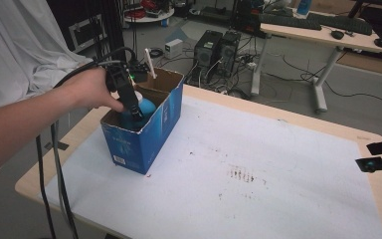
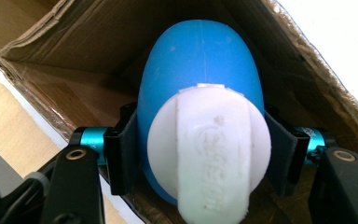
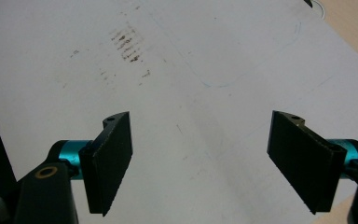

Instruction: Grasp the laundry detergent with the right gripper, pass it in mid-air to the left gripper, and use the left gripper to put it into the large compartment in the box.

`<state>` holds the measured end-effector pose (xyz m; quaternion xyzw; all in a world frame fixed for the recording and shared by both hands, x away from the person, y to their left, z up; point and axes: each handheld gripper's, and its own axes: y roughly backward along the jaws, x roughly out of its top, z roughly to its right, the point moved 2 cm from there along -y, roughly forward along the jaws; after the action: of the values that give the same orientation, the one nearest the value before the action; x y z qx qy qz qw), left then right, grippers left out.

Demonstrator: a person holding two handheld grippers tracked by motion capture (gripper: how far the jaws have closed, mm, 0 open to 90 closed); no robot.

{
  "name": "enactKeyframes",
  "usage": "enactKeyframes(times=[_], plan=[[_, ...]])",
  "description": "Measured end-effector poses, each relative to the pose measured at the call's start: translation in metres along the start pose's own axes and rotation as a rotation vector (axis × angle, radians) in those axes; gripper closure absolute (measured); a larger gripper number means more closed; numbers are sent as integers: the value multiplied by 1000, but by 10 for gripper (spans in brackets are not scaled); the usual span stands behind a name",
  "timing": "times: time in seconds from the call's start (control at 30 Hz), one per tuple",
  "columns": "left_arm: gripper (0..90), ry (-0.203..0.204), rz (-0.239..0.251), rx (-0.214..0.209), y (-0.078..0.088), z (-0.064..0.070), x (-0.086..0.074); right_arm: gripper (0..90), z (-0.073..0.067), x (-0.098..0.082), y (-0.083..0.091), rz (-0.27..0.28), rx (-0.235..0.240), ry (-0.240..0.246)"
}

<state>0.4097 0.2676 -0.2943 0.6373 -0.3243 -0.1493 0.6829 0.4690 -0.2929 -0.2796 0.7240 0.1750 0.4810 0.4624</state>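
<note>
High view over table (image 1: 278, 164); 2 close gripper views downward.

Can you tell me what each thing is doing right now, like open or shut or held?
Blue cardboard box: top flaps open, standing upright on the table.
Blue plastic bottle with white cap: inside the box, cap on, gripped.
Left gripper: reaching into the box, shut on the bottle.
Right gripper: open, holding nothing, above the white table mat.
White table mat: lying flat, stained with dark marks.
</note>
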Motion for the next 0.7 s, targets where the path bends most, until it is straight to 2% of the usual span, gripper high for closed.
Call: enactKeyframes(times=[0.7], plan=[[377, -7, -6, 5, 0, 1, 1, 216, 0, -3, -2, 2, 6, 3]])
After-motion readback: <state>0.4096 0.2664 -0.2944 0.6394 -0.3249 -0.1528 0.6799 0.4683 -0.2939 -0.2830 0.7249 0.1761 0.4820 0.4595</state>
